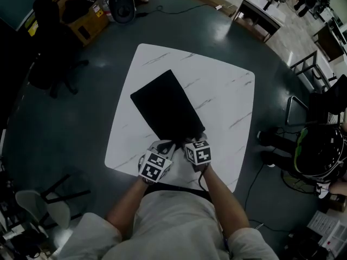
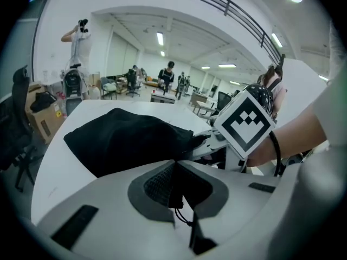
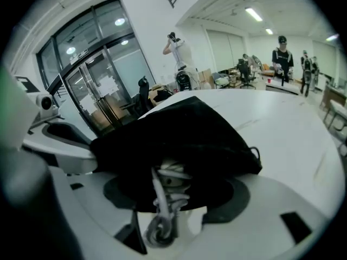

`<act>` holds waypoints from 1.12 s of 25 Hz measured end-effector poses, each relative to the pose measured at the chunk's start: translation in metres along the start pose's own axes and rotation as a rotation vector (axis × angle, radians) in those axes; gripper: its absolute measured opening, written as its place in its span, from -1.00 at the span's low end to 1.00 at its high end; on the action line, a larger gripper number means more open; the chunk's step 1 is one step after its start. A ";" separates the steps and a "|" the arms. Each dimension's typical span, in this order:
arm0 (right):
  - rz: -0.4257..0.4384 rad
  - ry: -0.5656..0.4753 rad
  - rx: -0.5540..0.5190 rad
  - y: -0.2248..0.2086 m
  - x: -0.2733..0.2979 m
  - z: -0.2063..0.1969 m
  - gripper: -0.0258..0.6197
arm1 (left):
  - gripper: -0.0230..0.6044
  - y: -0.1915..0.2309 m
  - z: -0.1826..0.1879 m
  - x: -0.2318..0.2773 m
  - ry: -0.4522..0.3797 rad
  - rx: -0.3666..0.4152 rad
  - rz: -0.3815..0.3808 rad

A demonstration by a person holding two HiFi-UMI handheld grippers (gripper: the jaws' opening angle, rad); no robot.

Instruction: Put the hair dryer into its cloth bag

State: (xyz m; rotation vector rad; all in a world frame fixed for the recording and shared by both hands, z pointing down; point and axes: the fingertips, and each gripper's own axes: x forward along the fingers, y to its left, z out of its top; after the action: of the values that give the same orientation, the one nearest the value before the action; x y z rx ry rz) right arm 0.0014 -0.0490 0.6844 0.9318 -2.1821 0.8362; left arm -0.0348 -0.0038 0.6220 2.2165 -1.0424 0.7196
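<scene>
A black cloth bag (image 1: 167,106) lies on the white marble table (image 1: 227,96), its mouth towards me. My left gripper (image 1: 165,148) is at the mouth's left side. In the left gripper view its jaws (image 2: 173,172) are shut on a fold of the black cloth, and a thin drawstring hangs below them. At the mouth's right side my right gripper (image 1: 190,144) stands wide open (image 3: 176,191). The bag's mouth sits between its jaws. A coiled white cord (image 3: 162,180) of the hair dryer shows inside the mouth. The dryer's body is hidden in the bag (image 3: 184,129).
A black office chair (image 1: 51,64) and a cardboard box (image 1: 87,20) stand at the far left. A small table (image 1: 260,12) is at the back right, and a seated person (image 1: 320,150) is at the right. A light chair (image 1: 40,205) stands near my left.
</scene>
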 end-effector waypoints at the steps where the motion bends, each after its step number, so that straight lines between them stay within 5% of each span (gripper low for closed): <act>1: 0.000 -0.003 -0.009 -0.001 -0.004 -0.001 -0.02 | -0.87 -0.001 0.000 0.001 -0.001 -0.004 0.005; 9: 0.005 -0.017 -0.047 -0.006 -0.039 -0.013 -0.02 | -0.87 -0.002 -0.002 0.003 0.004 -0.012 0.061; 22: -0.057 -0.061 -0.272 -0.050 -0.092 -0.011 -0.05 | -0.88 -0.007 -0.004 0.004 -0.008 -0.036 0.139; 28: -0.112 -0.036 -0.497 -0.063 -0.068 0.007 -0.13 | -0.88 -0.007 -0.005 0.006 -0.023 -0.032 0.166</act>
State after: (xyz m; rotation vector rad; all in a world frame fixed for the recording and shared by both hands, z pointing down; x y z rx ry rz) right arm 0.0865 -0.0630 0.6495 0.8058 -2.1945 0.2026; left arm -0.0272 0.0006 0.6280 2.1341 -1.2516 0.7447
